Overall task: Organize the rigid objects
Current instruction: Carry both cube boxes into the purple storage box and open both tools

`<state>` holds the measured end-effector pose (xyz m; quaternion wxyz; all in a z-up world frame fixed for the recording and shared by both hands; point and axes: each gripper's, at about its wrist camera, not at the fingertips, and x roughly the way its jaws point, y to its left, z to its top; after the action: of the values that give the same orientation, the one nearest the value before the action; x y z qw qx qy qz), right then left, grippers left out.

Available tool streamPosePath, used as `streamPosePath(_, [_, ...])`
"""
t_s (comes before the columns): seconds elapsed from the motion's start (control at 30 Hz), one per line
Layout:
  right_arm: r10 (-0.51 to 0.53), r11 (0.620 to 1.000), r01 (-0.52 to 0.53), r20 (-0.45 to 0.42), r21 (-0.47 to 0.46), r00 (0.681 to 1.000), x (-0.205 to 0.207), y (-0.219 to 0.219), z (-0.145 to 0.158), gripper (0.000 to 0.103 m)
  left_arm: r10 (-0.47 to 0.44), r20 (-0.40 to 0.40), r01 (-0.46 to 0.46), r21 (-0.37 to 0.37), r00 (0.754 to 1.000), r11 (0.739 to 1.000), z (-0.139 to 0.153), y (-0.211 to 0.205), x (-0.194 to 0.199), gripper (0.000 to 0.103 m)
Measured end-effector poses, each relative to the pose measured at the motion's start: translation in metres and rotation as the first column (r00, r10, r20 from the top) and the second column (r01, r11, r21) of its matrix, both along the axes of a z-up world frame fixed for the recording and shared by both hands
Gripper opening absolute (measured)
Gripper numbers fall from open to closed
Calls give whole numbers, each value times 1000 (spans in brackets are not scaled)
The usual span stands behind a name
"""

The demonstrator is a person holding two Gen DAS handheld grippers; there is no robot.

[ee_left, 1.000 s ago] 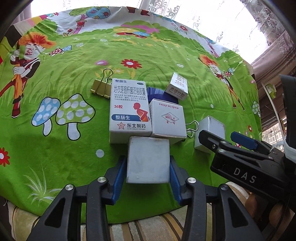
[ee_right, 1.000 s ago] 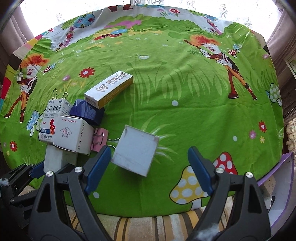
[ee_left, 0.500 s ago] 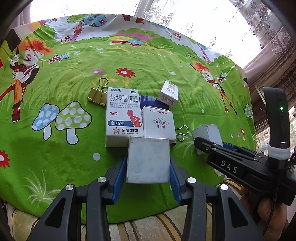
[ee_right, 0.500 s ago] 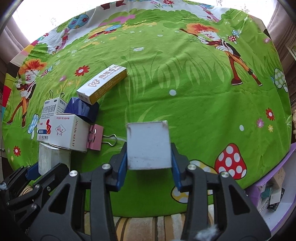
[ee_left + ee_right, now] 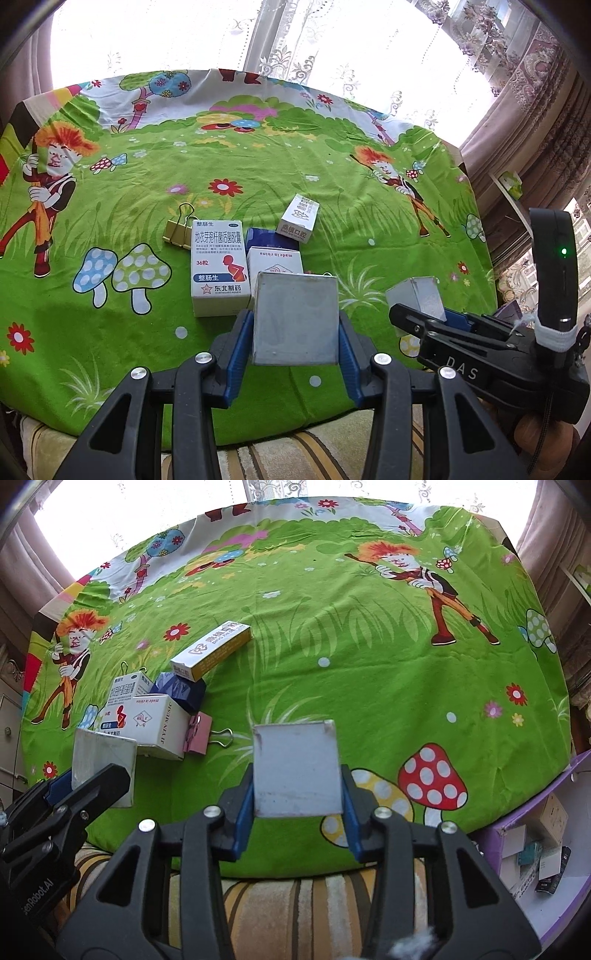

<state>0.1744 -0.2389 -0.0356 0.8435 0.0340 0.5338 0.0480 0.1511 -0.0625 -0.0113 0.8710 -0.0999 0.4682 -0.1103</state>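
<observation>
We log: cloth (image 5: 369, 686) open to R; L gripper (image 5: 295, 321) & R gripper (image 5: 297, 771) tilt down, each clamping a grey box (image 5: 295, 317) (image 5: 297, 771).

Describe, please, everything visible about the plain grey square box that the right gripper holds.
The plain grey square box looks like matt cardboard, unprinted, with scuffed edges and a small dark mark at its upper left corner. It is closed and sits squarely upright between the right gripper and its blue pads, which press both sides. It hangs above the green cartoon cloth, touching nothing else.
</observation>
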Motion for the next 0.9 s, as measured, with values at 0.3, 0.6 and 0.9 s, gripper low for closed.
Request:
streamPosePath(0.3, [-20,1000,19,38,24,999,-31,-22,18,45,-30,74,29,23,997,999,26,-21,-22,44])
streamPosePath(0.6, [-65,996,61,71,66,995,-67,-57,32,45,-96,67,97,-4,993,995,42,-55,-43,44])
streamPosePath(0.9, [-125,991,119,98,63,987,-107,-104,43,45,-206,56,207,-19,977,978,56,-102,-68,44])
